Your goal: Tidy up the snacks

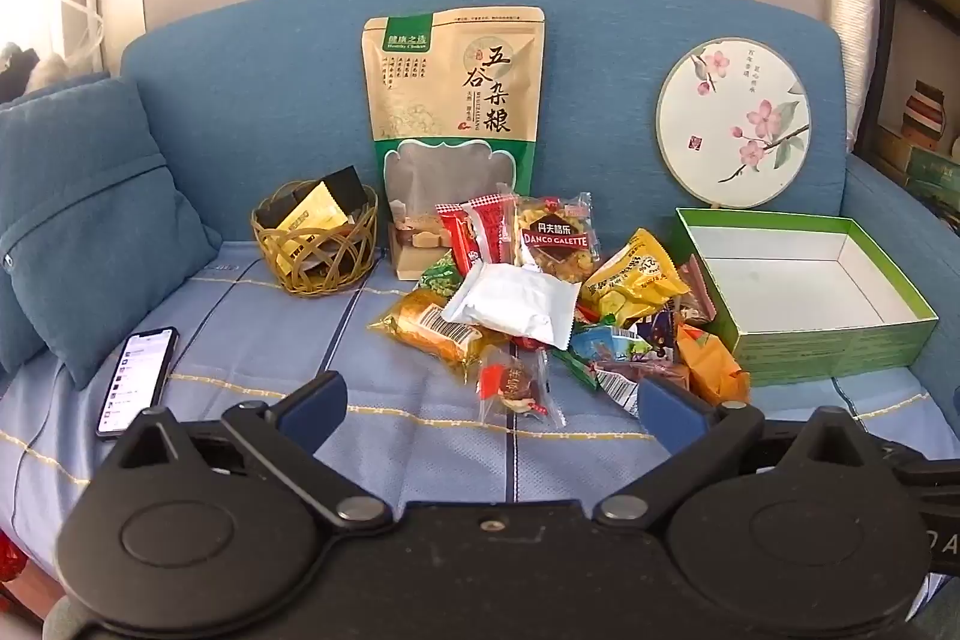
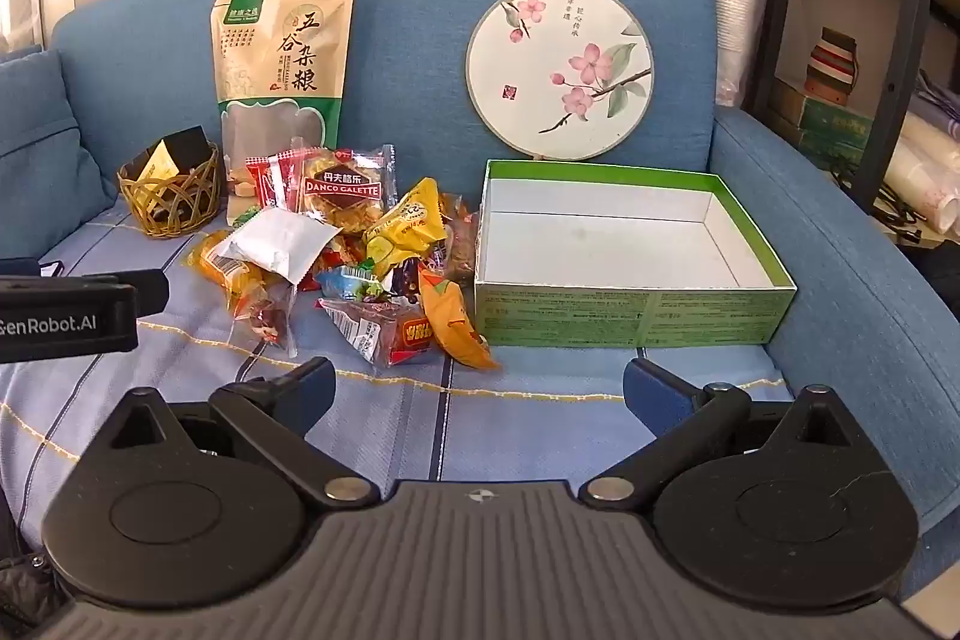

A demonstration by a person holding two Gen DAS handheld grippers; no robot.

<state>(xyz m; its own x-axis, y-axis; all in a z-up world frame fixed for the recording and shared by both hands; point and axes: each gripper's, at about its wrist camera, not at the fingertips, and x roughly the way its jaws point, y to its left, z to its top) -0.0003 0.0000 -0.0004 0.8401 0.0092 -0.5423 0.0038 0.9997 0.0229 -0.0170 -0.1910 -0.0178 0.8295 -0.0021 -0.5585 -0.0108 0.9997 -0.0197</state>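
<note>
Snack pile lies loose on the blue sofa seat, between the wicker basket and the green box; an orange packet looks to touch the box front, though the fisheye edge blurs it. Left gripper and right gripper hover short of the pile, fingers spread wide, nothing held.

A: What's carrying the stuff?
B: Blue sofa, seat w/ a checked blue cover.
A: What's on it?
B: Snack pile mid-seat, green box just right of it, wicker basket left, phone near front-left, cushion at left end. Big grain pouch and round fan lean on the backrest.
</note>
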